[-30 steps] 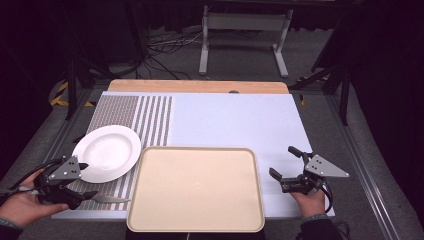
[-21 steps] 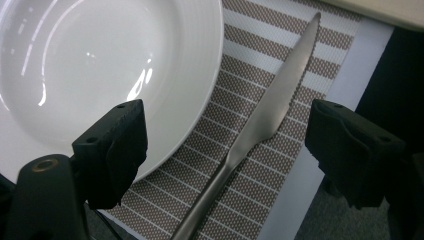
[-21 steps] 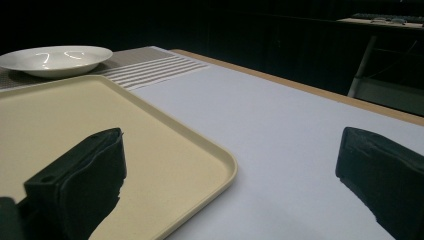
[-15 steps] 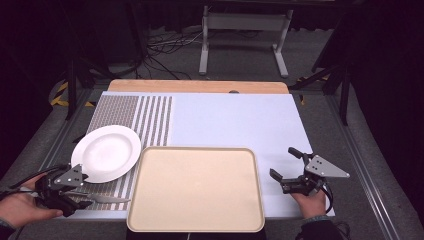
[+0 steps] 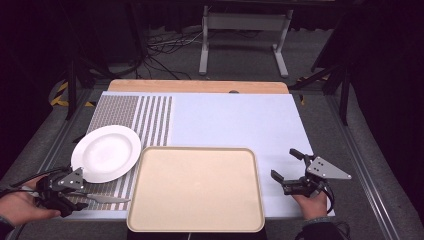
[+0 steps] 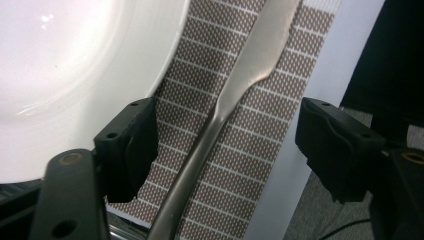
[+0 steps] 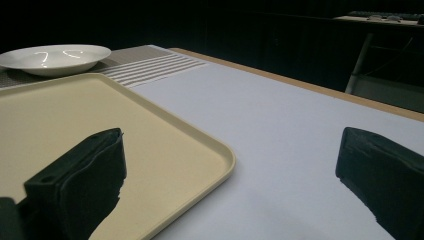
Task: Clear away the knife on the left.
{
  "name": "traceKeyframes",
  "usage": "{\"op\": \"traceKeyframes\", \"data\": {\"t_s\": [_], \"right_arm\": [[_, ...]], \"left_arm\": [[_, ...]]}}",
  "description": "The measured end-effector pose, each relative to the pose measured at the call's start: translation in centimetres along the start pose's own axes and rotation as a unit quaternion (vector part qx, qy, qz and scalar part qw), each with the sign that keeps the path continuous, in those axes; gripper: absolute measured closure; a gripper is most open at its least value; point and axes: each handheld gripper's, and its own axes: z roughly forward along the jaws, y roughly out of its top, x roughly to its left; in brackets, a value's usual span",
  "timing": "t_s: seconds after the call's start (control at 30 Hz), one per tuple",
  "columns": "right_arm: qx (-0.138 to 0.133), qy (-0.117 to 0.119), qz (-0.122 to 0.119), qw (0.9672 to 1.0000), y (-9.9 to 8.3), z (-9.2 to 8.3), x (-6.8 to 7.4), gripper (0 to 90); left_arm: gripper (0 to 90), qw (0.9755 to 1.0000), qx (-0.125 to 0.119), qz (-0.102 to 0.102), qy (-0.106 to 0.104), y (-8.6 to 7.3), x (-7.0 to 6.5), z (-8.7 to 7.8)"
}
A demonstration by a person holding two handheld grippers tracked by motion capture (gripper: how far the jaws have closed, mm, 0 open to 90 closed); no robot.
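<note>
A metal table knife [image 5: 107,199] lies on the brown striped mat [image 5: 145,117], between the white plate [image 5: 105,152] and the table's near left edge. My left gripper [image 5: 75,192] is at the knife's handle end. In the left gripper view the knife [image 6: 240,85] runs up between the jaws, which stand wide apart and touch nothing; the left gripper [image 6: 227,145] is open, with the plate [image 6: 60,65] to its left. A large beige tray [image 5: 196,189] sits at the near middle. My right gripper [image 5: 283,163] is open beside the tray's right edge and holds nothing.
A pale sheet [image 5: 235,120] covers the table right of the mat. In the right gripper view the tray's rim [image 7: 220,150] is just left of the open jaws, with the plate [image 7: 55,57] far off. A metal stand [image 5: 240,30] and cables lie beyond the table.
My left gripper has drawn back a little toward the near left edge of the table. The knife, plate, tray and right gripper have stayed put.
</note>
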Motion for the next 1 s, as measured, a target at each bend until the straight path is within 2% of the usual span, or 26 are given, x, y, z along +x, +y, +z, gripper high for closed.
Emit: {"op": "traceKeyframes", "data": {"t_s": [0.1,0.13,0.2,0.23,0.3,0.33,0.4,0.47,0.5,0.6,0.63,0.67,0.77,0.87,1.0], "right_arm": [[0.002,-0.001,0.0,1.0,0.0,0.0,0.0,0.9],[0.002,-0.001,0.0,1.0,0.0,0.0,0.0,0.9],[0.002,0.0,-0.001,1.0,0.0,0.0,0.0,0.9],[0.002,0.0,-0.001,1.0,0.0,0.0,0.0,0.9],[0.002,0.0,0.0,1.0,-0.1,0.0,0.0,0.9],[0.002,0.0,0.0,1.0,-0.1,0.0,0.0,0.9],[0.004,0.0,0.001,1.0,-0.1,-0.1,0.0,0.9],[0.004,0.0,0.002,1.0,-0.1,-0.1,0.0,0.9],[0.004,-0.001,0.002,1.0,-0.1,-0.2,0.0,0.9],[0.004,-0.001,0.003,1.0,-0.2,-0.3,0.0,0.9],[0.004,-0.001,0.003,1.0,-0.2,-0.3,0.0,0.9],[0.003,-0.001,0.002,1.0,-0.2,-0.3,0.0,0.9],[0.003,-0.001,0.004,1.0,-0.2,-0.4,0.0,0.9],[0.004,-0.001,0.004,1.0,-0.2,-0.4,0.0,0.9],[0.004,0.002,0.004,1.0,-0.3,-0.4,0.0,0.9]], "left_arm": [[31.3,0.9999,0.005,0.008,-0.005,-0.2,0.2,0.1],[31.3,0.9999,0.007,0.014,0.004,-0.3,0.2,0.2],[35.9,0.9997,0.005,0.024,-0.006,-0.5,0.5,0.3],[38.3,0.9996,0.001,0.026,-0.005,-0.5,0.6,0.4],[41.2,0.9996,0.005,0.024,-0.017,-0.5,0.9,0.7],[42.3,0.9993,0.004,0.03,-0.023,-0.5,1.1,0.9],[43.4,0.999,0.012,0.035,-0.025,-0.5,1.5,1.0],[48.2,0.9985,0.012,0.044,-0.03,-0.5,1.8,1.1],[49.2,0.9986,0.013,0.039,-0.033,-0.6,1.9,1.1],[50.9,0.9981,0.019,0.043,-0.041,-0.5,2.3,1.2],[52.8,0.9974,0.022,0.05,-0.047,-0.5,2.5,1.3],[53.9,0.9974,0.025,0.048,-0.048,-0.5,2.6,1.3],[59.1,0.996,0.033,0.071,-0.044,-0.4,2.6,1.4],[60.5,0.9952,0.034,0.078,-0.048,-0.3,2.6,1.4],[69.3,0.9935,0.039,0.089,-0.059,-0.2,2.5,1.4]]}}
